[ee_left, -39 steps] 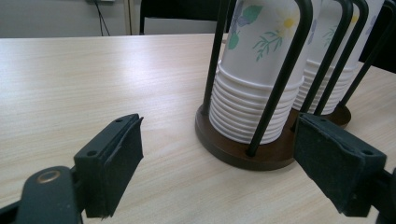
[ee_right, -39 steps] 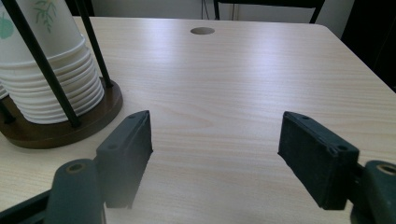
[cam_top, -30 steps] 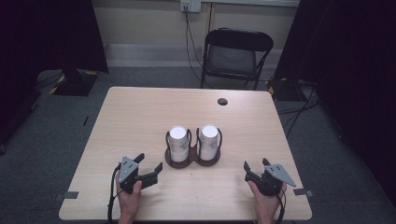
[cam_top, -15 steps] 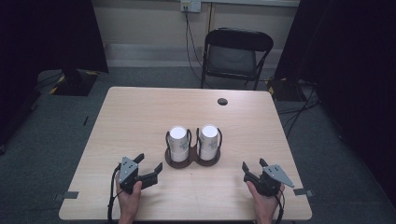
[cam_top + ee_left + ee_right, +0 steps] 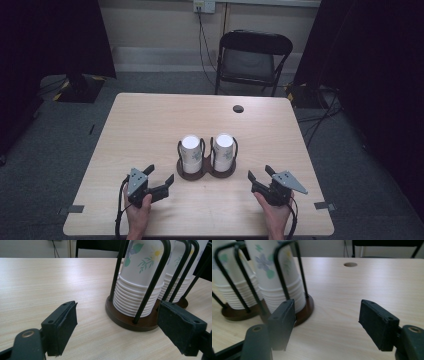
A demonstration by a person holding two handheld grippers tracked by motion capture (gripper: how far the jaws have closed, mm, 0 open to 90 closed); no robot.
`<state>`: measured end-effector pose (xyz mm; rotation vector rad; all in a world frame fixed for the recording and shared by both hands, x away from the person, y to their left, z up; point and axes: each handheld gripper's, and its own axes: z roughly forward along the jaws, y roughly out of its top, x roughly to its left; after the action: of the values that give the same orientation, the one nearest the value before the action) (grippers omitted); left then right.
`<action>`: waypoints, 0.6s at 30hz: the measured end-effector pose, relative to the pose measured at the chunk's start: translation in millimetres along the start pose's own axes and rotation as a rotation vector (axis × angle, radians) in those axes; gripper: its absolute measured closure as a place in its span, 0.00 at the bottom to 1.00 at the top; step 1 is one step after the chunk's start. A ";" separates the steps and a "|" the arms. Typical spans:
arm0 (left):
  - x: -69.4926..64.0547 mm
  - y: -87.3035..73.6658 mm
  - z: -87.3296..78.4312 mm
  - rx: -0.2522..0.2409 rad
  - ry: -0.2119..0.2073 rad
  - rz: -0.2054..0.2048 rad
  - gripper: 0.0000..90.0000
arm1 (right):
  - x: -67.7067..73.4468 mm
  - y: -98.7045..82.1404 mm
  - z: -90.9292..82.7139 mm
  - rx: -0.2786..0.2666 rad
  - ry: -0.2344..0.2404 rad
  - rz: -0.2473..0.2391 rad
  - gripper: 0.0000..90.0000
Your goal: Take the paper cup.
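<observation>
- The left gripper (image 5: 161,176) is resting low over the near left part of the table (image 5: 150,120), held in the person's left hand (image 5: 138,212); its jaws are standing spread with nothing between them.
- In the left gripper view, this gripper (image 5: 117,322) is pointing at the cup holder (image 5: 130,321), which is lying just beyond the jaws and apart from them.
- The right gripper (image 5: 261,173) is sitting over the near right part of the table, held in the right hand (image 5: 274,215); its jaws are parted and have just been opening, with only bare tabletop between them.
- In the right gripper view, this gripper (image 5: 327,320) is facing past the right edge of the holder's dark base (image 5: 304,308), not touching it.
- The cup holder (image 5: 206,170) is standing upright near the middle of the table, between the two grippers and slightly beyond them.
- Two stacks of paper cups are sitting inside its black wire loops: the left stack (image 5: 191,152) and the right stack (image 5: 223,150), side by side, mouths down.
- The cups are showing a printed flower pattern (image 5: 147,255).
- A round hole (image 5: 238,108) is showing in the tabletop towards the far edge.
- A black folding chair (image 5: 252,60) is standing behind the table.
</observation>
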<state>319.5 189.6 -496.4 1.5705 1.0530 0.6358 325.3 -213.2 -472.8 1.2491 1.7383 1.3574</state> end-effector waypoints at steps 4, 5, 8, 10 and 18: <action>-0.2 0.0 0.1 -0.001 0.001 0.000 0.18 | 6.2 9.9 2.7 -0.011 0.021 -0.015 0.30; -0.2 0.0 0.1 0.000 0.000 0.000 0.18 | 6.2 9.9 2.7 -0.011 0.021 -0.015 0.30; -0.2 0.0 0.1 0.000 -0.001 0.001 0.18 | 10.1 16.8 3.4 -0.021 0.056 -0.019 0.32; -0.4 0.0 0.2 0.001 -0.001 0.003 0.18 | 13.8 23.2 4.2 -0.033 0.075 -0.028 0.32; -0.5 0.1 0.3 0.003 0.001 0.006 0.18 | 18.8 44.1 7.5 -0.057 0.116 -0.054 0.29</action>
<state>319.6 188.9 -496.3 1.5767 1.0516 0.6392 338.3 -191.4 -431.4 1.1038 1.7849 1.4631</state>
